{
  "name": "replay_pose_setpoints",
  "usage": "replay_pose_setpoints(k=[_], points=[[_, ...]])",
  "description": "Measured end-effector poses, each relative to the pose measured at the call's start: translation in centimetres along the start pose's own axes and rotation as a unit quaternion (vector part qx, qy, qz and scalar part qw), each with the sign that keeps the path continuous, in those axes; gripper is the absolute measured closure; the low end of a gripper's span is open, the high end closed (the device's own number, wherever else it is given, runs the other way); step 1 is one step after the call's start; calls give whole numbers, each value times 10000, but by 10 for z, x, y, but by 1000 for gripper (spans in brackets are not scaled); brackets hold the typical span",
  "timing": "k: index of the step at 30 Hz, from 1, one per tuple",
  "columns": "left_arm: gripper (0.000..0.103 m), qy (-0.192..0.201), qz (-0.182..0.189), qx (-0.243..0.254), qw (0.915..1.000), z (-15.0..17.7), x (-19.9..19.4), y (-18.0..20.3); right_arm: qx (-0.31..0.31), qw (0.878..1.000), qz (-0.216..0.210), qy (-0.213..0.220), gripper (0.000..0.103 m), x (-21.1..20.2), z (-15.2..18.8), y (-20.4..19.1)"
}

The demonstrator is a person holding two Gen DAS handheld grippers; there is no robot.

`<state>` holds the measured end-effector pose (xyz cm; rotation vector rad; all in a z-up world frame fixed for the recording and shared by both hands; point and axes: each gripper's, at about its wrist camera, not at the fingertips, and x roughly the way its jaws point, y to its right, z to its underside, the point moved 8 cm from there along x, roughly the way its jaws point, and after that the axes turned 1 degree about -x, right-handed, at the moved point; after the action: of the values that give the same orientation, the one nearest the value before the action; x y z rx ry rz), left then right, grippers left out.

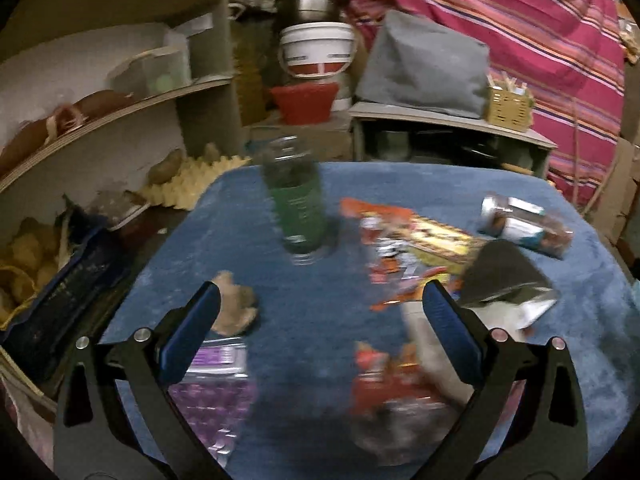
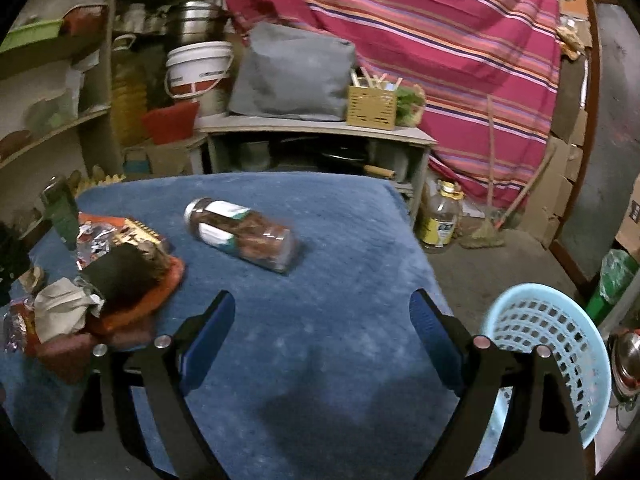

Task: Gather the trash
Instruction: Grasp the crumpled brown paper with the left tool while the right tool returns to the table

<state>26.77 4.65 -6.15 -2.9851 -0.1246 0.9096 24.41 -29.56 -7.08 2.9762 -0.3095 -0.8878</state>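
Observation:
Trash lies scattered on a blue cloth-covered table [image 1: 312,344]. A green bottle [image 1: 298,204] stands upright near the far side. Colourful snack wrappers [image 1: 404,240] and a dark foil bag [image 1: 504,276] lie right of it. A clear jar [image 2: 242,232] lies on its side, and shows too as the jar [image 1: 524,222]. A crumpled brown scrap [image 1: 234,310], a purple packet [image 1: 212,400] and an orange wrapper [image 1: 384,380] lie near my left gripper [image 1: 320,308], which is open over the cloth. My right gripper [image 2: 322,316] is open above bare cloth. A light blue basket [image 2: 560,344] stands off the table's right edge.
Curved shelves [image 1: 120,112] with clutter stand on the left. Behind the table are a white bucket [image 1: 316,50], a red tub [image 1: 306,102] and a low cabinet [image 2: 316,136] with a grey bag. A striped cloth [image 2: 420,40] hangs behind. A yellow-labelled bottle [image 2: 440,220] stands on the floor.

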Motion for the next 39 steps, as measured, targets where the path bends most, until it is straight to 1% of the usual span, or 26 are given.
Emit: replay_pose_setpoints(k=[5,8,11,14,16,20,23,25,26,27,28,29,32,36,39], points=[[5,-123,-86,-249,9996,3,11,-37,-45,10000,-28,-58,15,8,-2,-24],[5,-232,-124,-405,9988,8,18,-60,11,10000,-26,-67,9,12,-3,-29],[5,-420,-132,-513,9977,14,30,-79,0,10000,17,-61,9,14,-3,-33],[5,-597,-128,-492,9969,22,40,-87,-53,9999,65,-120,9,19,-2,-34],[5,-685,-40,-501,9964,24,46,-89,15,9998,80,-153,9,21,-2,-31],[5,-850,-23,-419,9955,24,59,-88,265,9994,-49,-228,9,28,-4,-32],[6,-942,66,-336,9950,22,73,-85,336,9989,-117,-303,9,34,-4,-39],[18,-1124,163,-352,9929,27,84,-83,289,9990,-160,-289,9,35,-5,-46],[31,-1230,212,-346,9916,31,88,-82,234,9992,-162,-262,9,35,-6,-50],[50,-1299,243,-334,9907,33,90,-81,192,9994,-162,-241,9,34,-6,-53],[59,-1349,259,-329,9900,35,93,-80,144,9995,-164,-221,9,33,-7,-56],[60,-1362,271,-341,9897,35,93,-80,106,9996,-176,-207,9,32,-7,-60],[60,-1144,221,-360,9925,29,85,-84,111,9994,-249,-215,9,32,-7,-68],[60,-761,90,-260,9967,18,59,-85,41,9993,-317,-186,9,30,-6,-78],[60,-618,16,-183,9979,17,45,-81,-24,9991,-379,-185,9,29,-6,-89]])
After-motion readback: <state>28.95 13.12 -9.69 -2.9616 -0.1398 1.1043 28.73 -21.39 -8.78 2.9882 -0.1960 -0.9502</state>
